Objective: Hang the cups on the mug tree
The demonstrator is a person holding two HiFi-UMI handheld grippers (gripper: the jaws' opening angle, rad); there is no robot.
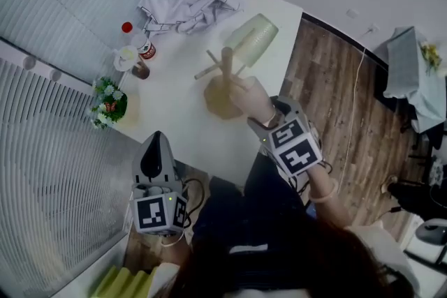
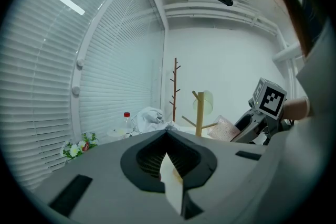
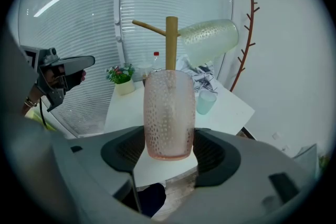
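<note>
Right gripper (image 3: 169,150) - jaws stand wide and are clamped on the pink dotted cup (image 3: 168,113), one pad on each flank, low on its body. The cup's long axis runs straight out along the jaws, away from the hand and tilted down toward the table (image 3: 226,107). The far end looks like the open one, but I can't be sure. No handle shows.

Directly beyond the cup, on the same line, is the wooden mug tree (image 3: 171,44). Its post rises right behind the cup's far end. From the head view the cup sits near the tree, on its near-right side and about over its round base. Whether they touch I cannot tell.

A bare peg (image 3: 148,27) slants up and to the left from the post. On the right, a pale green cup (image 3: 209,42) already hangs with its mouth over another peg.

Judgement: the move turns on that offset. The cup points at the post, while the free peg lies up and to the left of its axis, so the cup's mouth must be brought round to meet the peg tip and slid down it.

Left gripper (image 2: 167,134): jaws together, holding nothing that belongs to the task. It hangs off the near-left edge of the table, well apart from the tree. The right hand is much the nearer, and it has the cup.
</note>
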